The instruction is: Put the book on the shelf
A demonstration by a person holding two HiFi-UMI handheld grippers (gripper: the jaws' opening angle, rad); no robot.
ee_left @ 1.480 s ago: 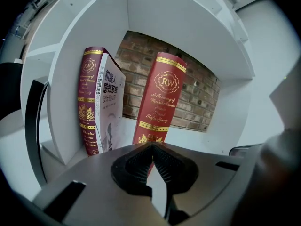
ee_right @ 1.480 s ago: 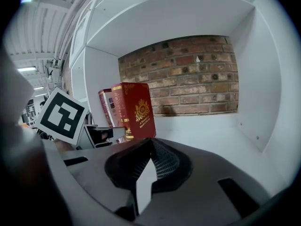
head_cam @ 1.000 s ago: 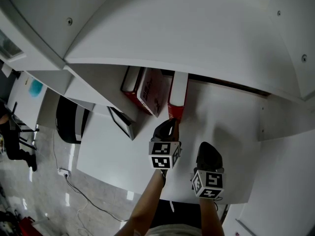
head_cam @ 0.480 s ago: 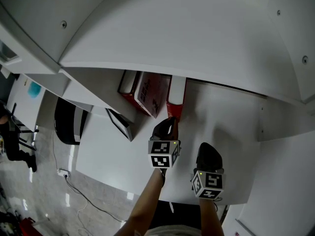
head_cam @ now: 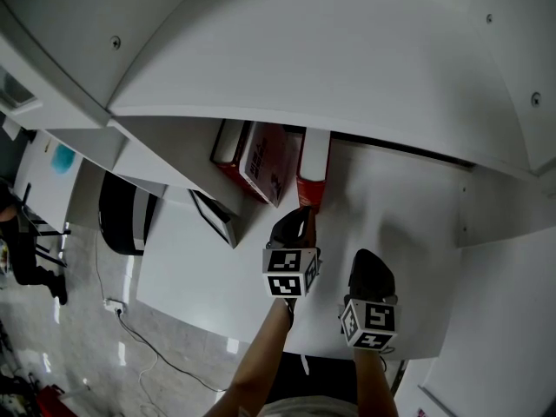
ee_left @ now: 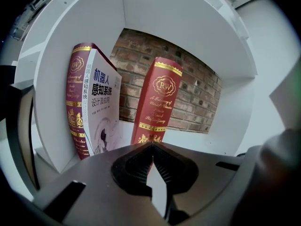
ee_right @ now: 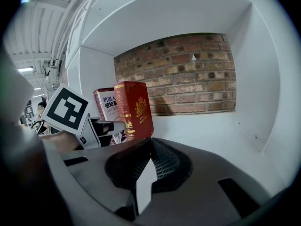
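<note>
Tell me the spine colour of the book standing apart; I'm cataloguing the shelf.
Its spine is red with gold bands and lettering, clearest in the left gripper view.

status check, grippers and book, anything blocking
Left gripper, right gripper shut, empty. Red book upright on shelf, apart from leaning books. Nothing in the way.

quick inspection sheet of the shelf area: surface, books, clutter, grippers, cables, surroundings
surface: white shelf board, bare to the right of the books
job's things: red book stands upright on the shelf, apart from the others
clutter: white-cover book and second red book lean together by the left wall
grippers: left gripper shut, empty, tips near the red book's foot, contact unclear; right gripper shut, empty, further right
cables: one cable on the floor
surroundings: brick back wall, glossy floor
</note>
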